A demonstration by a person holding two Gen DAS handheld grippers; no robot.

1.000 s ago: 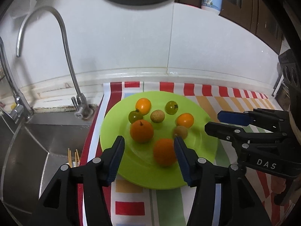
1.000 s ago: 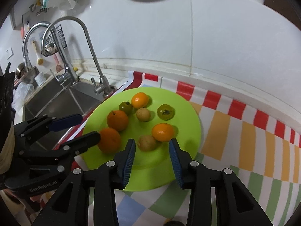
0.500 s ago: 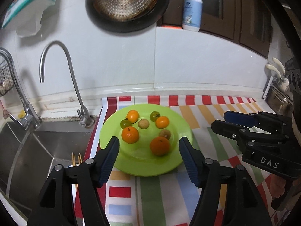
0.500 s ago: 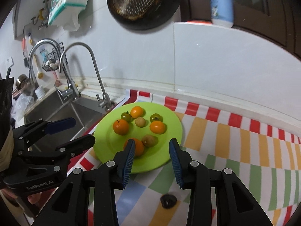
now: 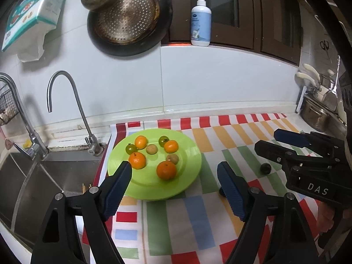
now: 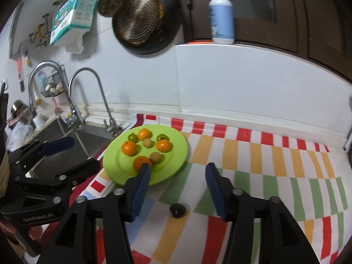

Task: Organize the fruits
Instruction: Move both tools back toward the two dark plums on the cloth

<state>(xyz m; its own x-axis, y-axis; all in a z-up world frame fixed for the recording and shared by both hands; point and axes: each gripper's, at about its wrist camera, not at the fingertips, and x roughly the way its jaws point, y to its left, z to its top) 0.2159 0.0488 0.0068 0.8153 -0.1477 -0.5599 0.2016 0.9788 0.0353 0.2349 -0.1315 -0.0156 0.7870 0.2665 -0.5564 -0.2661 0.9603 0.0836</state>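
Both hand-held grippers — left (image 5: 175,173), right (image 6: 178,173) — gape empty; round fruits (image 5: 166,170) on the green plate (image 5: 191,167) show no long axis.

Glossy plastic plate (image 5: 189,154), matt cloth (image 5: 231,136), shiny metal tap (image 5: 72,101)

You have a lime-green plate (image 5: 189,154), orange and green fruits (image 5: 166,170), and a red, orange, green, blue checked cloth (image 6: 275,154).

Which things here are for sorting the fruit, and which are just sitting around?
For the job:
- green plate
- oranges
- green tomatoes
- brown longans
- dark fruit lying off the plate on the striped cloth
- left gripper and right gripper, both open

Just lying about:
- faucet
- hanging pan
- soap bottle
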